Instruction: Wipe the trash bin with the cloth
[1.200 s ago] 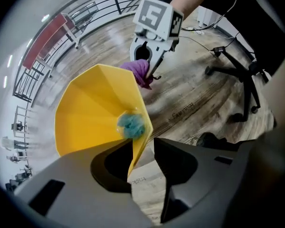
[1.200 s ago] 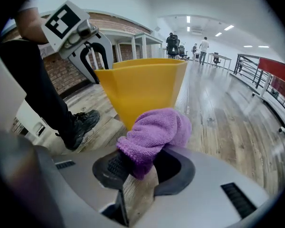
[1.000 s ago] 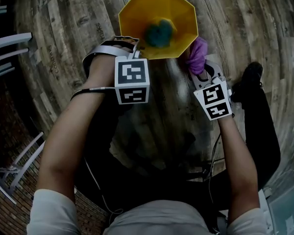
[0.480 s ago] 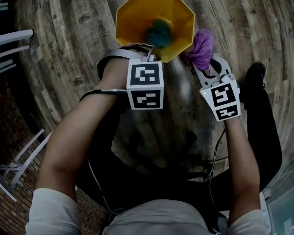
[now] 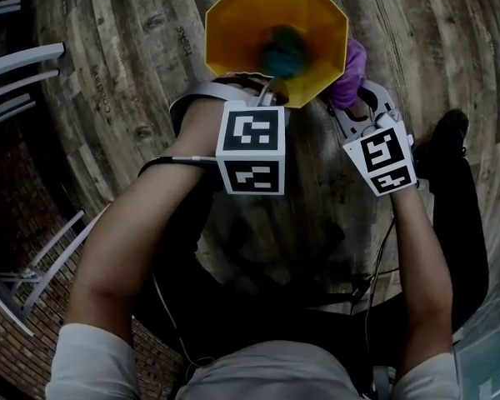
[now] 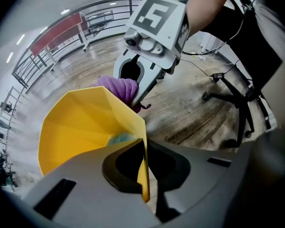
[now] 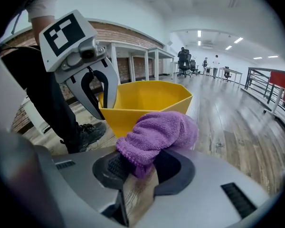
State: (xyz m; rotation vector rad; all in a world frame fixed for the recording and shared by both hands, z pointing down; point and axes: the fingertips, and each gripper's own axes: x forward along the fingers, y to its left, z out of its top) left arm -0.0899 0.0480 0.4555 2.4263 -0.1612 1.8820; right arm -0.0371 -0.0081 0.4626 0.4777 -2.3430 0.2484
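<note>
The yellow, many-sided trash bin [image 5: 242, 23] stands open-topped on the wood floor, with a teal lump [image 5: 283, 50] inside it. My left gripper [image 5: 275, 100] is shut on the bin's near rim; in the left gripper view the thin yellow wall [image 6: 141, 170] runs between the jaws of the left gripper [image 6: 145, 175]. My right gripper [image 5: 356, 107] is shut on a purple cloth [image 5: 350, 67], which is against the bin's right outer side. In the right gripper view the cloth [image 7: 156, 132] bulges out of the right gripper [image 7: 140, 175], just before the bin [image 7: 147, 103].
Grey metal chair frames [image 5: 17, 65] stand at the left. A dark shoe [image 5: 446, 130] rests on the floor to the right. An office chair base [image 6: 237, 103] and cables lie behind. Railings [image 6: 61, 37] ring the far floor.
My left gripper shifted right along the bin's near rim and closed on it. My right gripper carried the cloth up from beside the bin against its right side.
</note>
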